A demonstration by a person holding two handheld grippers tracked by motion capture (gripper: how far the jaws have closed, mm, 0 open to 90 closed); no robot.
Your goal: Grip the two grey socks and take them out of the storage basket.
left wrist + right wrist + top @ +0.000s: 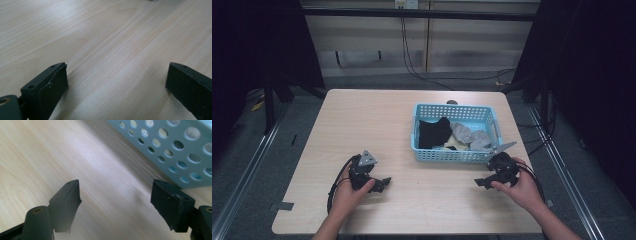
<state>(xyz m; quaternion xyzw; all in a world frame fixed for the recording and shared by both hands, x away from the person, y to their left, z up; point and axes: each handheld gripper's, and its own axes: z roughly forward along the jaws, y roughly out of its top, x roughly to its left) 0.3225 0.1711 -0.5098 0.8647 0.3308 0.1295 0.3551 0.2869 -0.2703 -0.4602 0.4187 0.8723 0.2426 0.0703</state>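
Item: blue basket (455, 155) holding black and grey socks (434, 131), sitting on the right half of the table (362, 120). Right gripper (482, 182) is waiting just beside the basket's near right corner, jaws spread, pinching nothing. The socks are lying far and left of it. Left gripper (383, 183) is resting well apart, jaws spread and empty. The right hand is nearer.

one mark to read here: a small white "4" showing through a hole in the wall of the blue basket (175, 147), seen in the right gripper view. nothing else legible anywhere.
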